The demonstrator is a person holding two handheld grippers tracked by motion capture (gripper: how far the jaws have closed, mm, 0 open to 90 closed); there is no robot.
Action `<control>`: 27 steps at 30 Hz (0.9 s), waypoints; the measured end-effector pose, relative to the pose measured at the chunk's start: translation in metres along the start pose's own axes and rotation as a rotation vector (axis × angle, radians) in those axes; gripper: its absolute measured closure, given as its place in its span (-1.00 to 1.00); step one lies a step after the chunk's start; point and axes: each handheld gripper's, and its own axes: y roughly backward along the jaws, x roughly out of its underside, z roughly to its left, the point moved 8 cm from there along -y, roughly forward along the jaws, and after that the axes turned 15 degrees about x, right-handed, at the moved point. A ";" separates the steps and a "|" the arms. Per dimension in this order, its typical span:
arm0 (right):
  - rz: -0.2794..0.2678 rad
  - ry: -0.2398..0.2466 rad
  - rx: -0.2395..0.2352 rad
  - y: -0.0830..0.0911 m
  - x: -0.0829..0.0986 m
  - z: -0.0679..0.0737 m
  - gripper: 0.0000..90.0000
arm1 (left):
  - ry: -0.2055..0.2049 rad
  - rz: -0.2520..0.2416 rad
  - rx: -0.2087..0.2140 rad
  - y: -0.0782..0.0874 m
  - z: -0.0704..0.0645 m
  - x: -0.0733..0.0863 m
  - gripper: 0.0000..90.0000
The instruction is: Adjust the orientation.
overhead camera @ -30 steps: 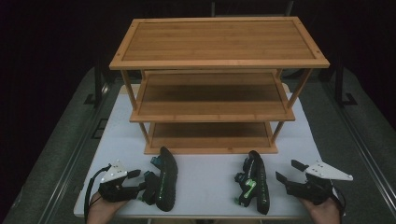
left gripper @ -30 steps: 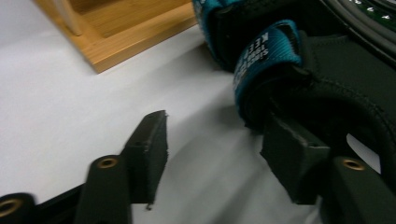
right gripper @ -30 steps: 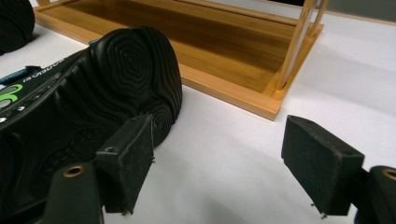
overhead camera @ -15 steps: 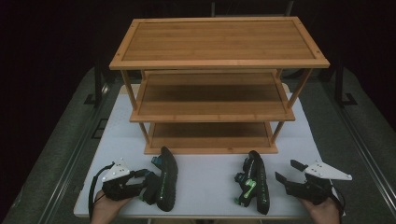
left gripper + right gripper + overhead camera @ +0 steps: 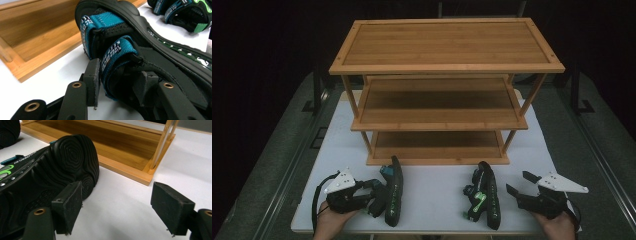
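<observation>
A three-tier bamboo shelf rack [image 5: 439, 95] stood at the far side of the white table [image 5: 437, 192], its bottom tray just behind two black sandals lying on their sides. The left gripper [image 5: 374, 196] pinched the teal strap [image 5: 117, 53] of the left black sandal with teal straps [image 5: 392, 197]. The right gripper [image 5: 519, 185], jaws spread, sat just beside the right black sandal with green straps [image 5: 484, 200]. Since the earlier frame, the left gripper had edged in and closed on the strap; the right had stayed put.

You have a three-tier wooden rack [image 5: 447, 50] standing on the white table [image 5: 437, 187]. The rack's shelves are bare.
</observation>
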 end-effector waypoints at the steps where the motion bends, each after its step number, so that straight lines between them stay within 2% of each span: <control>1: 0.001 0.001 0.000 0.000 0.000 0.000 -0.46 | -0.002 0.000 -0.001 -0.001 0.000 -0.001 0.32; 14: 0.004 0.006 -0.004 0.000 0.000 0.001 -0.46 | 0.011 0.005 0.034 -0.003 0.000 -0.005 0.31; 27: 0.003 0.009 -0.004 -0.001 0.000 0.002 -0.46 | -0.007 0.004 0.053 -0.004 0.000 -0.009 0.44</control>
